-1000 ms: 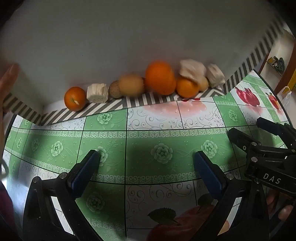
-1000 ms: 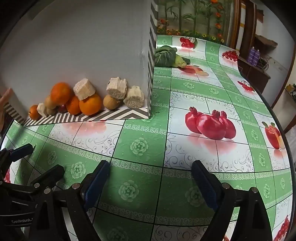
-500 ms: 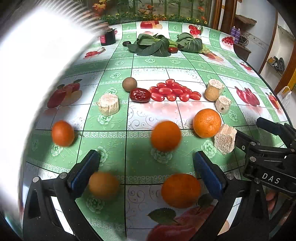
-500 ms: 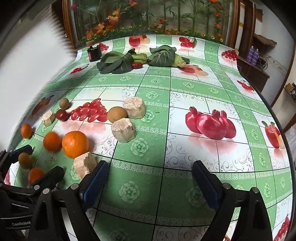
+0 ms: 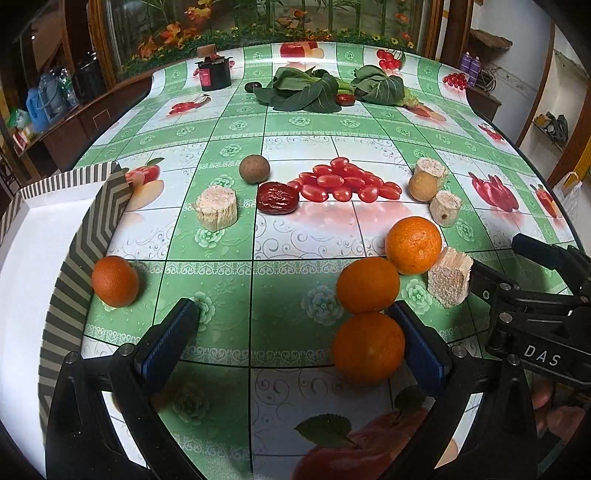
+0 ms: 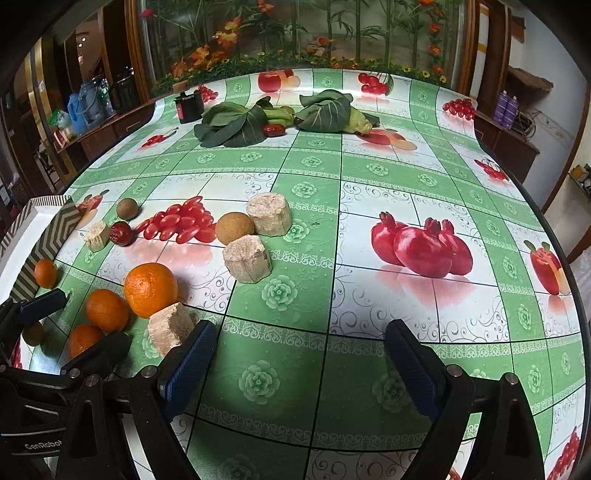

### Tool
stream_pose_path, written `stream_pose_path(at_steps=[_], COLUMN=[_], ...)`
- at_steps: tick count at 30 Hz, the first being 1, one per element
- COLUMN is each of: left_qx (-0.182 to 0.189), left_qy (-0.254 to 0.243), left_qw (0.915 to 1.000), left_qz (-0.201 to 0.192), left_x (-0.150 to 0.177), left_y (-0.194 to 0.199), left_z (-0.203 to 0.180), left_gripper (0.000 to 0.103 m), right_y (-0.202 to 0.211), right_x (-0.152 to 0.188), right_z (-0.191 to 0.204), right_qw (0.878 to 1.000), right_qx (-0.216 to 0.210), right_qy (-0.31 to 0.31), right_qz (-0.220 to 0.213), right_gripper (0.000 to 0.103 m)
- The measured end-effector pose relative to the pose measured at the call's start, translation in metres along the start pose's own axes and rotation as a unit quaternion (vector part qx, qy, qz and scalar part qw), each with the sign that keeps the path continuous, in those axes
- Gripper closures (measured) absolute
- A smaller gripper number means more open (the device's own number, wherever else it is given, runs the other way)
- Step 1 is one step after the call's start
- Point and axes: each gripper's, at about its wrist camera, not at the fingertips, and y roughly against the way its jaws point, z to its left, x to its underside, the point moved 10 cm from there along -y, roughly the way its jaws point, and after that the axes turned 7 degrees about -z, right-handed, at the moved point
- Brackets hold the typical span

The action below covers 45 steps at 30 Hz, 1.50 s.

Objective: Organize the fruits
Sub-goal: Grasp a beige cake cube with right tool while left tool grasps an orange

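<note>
Where oranges (image 5: 367, 285) lie scattered, a fruit-print tablecloth (image 6: 369, 177) fronts a floral mural (image 6: 295, 33).

Your fruits lie scattered on the worktop (image 5: 295, 240), three oranges (image 5: 367, 285) clustered at right, a smaller one (image 5: 115, 281) alone at left, red date (image 5: 277, 198) and brown round fruit (image 5: 254, 169) behind.

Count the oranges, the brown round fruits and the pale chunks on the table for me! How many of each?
oranges: 4
brown round fruits: 3
pale chunks: 4
Total: 11
</note>
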Motion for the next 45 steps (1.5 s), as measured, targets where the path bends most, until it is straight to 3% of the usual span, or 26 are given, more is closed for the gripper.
stream_pose_path(at_steps=[4, 8, 15, 17, 24, 28, 40, 45], left_qx=[0.0, 0.0, 0.023, 0.023, 0.014, 0.038, 0.069, 0.071], left_qy=[0.0, 0.0, -0.025, -0.021, -0.04, -0.027, -0.036, -0.04], left_qw=[1.0, 1.0, 0.9994, 0.9995, 0.9985, 0.9972, 0.9968, 0.9966], left_qz=[0.0, 0.0, 0.009, -0.001, -0.034, -0.059, -0.021, -0.013], left_x=[0.0, 0.0, 0.001, 0.002, -0.002, -0.001, 0.013, 0.014], left_y=[0.0, 0.0, 0.002, 0.007, 0.041, 0.06, 0.066, 0.062], left_z=[0.0, 0.0, -0.005, -0.003, 0.012, 0.02, 0.01, 0.002], left_gripper=[0.0, 0.0, 0.001, 0.006, 0.006, 0.006, 0.006, 0.006], right_y=[0.001, 0.011, 0.028, 0.033, 0.043, 0.045, 0.04, 0.03], right_x=[0.0, 0.001, 0.009, 0.01, 0.014, 0.016, 0.009, 0.002], right_z=[0.0, -0.008, -0.01, -0.002, 0.025, 0.034, 0.059, 0.063], right_qw=[1.0, 0.999, 0.997, 0.996, 0.994, 0.993, 0.99, 0.989], right_qx=[-0.003, -0.021, -0.062, -0.08, -0.108, -0.113, -0.134, -0.141], right_qy=[-0.006, -0.033, -0.05, -0.043, -0.002, 0.012, 0.039, 0.048], right_qz=[-0.002, -0.001, -0.005, -0.007, -0.008, -0.004, -0.003, 0.001], right_gripper=[0.013, 0.032, 0.033, 0.033, 0.034, 0.038, 0.044, 0.056])
